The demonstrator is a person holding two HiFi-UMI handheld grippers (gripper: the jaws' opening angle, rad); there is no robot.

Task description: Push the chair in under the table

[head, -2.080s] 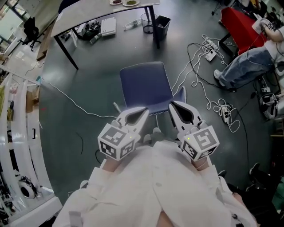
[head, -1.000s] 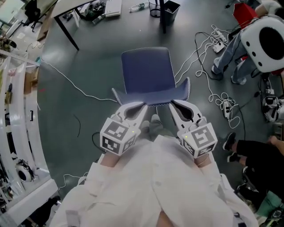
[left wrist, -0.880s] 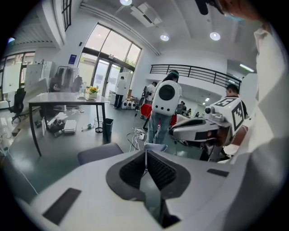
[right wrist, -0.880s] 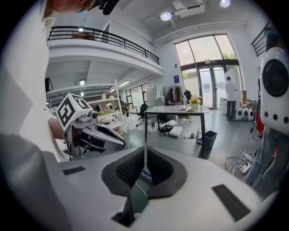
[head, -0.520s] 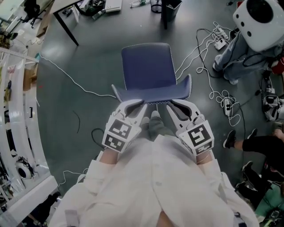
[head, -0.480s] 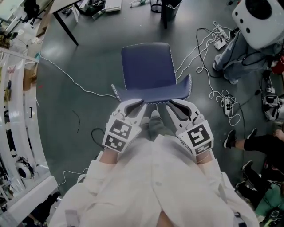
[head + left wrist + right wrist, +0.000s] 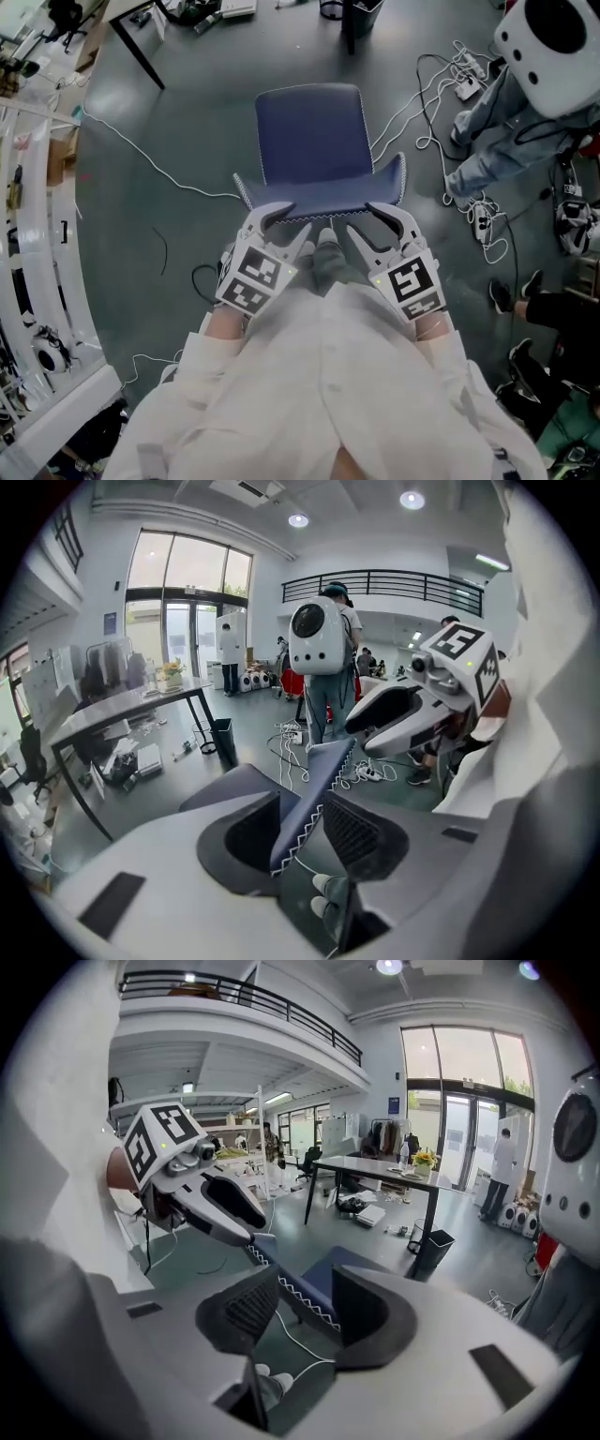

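The blue chair [image 7: 309, 131] stands on the dark floor in front of me, its seat facing away toward the table [image 7: 127, 7] at the top left. The zigzag-stitched top edge of its backrest [image 7: 323, 199] lies nearest me. My left gripper [image 7: 286, 220] and right gripper [image 7: 364, 218] sit side by side at that edge. Both have just been opening their jaws and now stand open astride the edge. In the left gripper view the backrest [image 7: 319, 780] runs between the pads with a gap on the right. The right gripper view shows the backrest [image 7: 305, 1288] loose between the jaws too.
Cables [image 7: 441, 84] trail over the floor right of the chair, and one white cable [image 7: 159, 169] runs on its left. A black bin [image 7: 361, 14] stands by a table leg. A person [image 7: 487, 112] stands at the right. White shelving [image 7: 28, 281] lines the left.
Both grippers have sunk down onto the backrest's top edge. Their jaws, shut a second ago, now stand open astride it. The chair has not moved.
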